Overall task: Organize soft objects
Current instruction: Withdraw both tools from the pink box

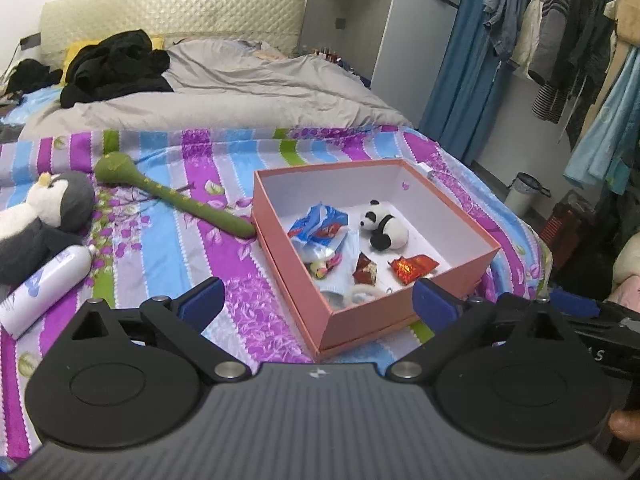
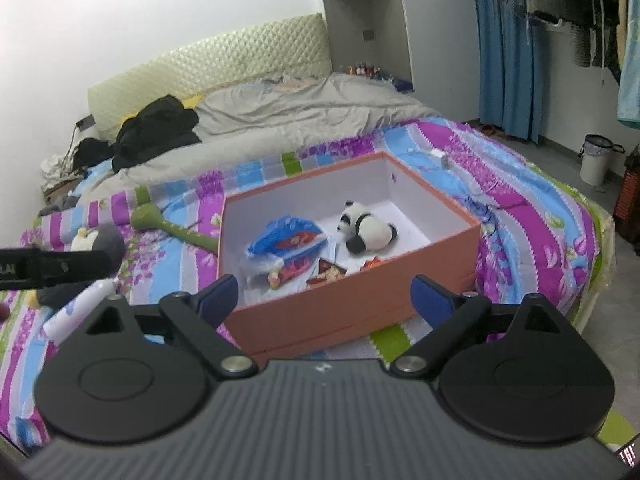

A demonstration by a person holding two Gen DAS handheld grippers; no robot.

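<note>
Both grippers are held w/ jaws wide, nothing between: left gripper (image 1: 316, 300), right gripper (image 2: 324, 296). Pink box (image 1: 400, 316) is set on striped bedspread (image 1: 180, 248); panda (image 1: 382, 226) & wrappers (image 1: 320, 232) lie inside. Penguin (image 1: 44, 216), green toy (image 1: 160, 192) & white bottle (image 1: 44, 284) are left of box, outside it.

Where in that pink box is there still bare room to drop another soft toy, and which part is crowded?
The pink box is bare along its far wall and right side, behind and beside the toy panda. The near left part is crowded: the blue packet, the red wrapper and small bits fill it. Outside, the striped sheet is bare between the green stick toy and the white bottle.
</note>
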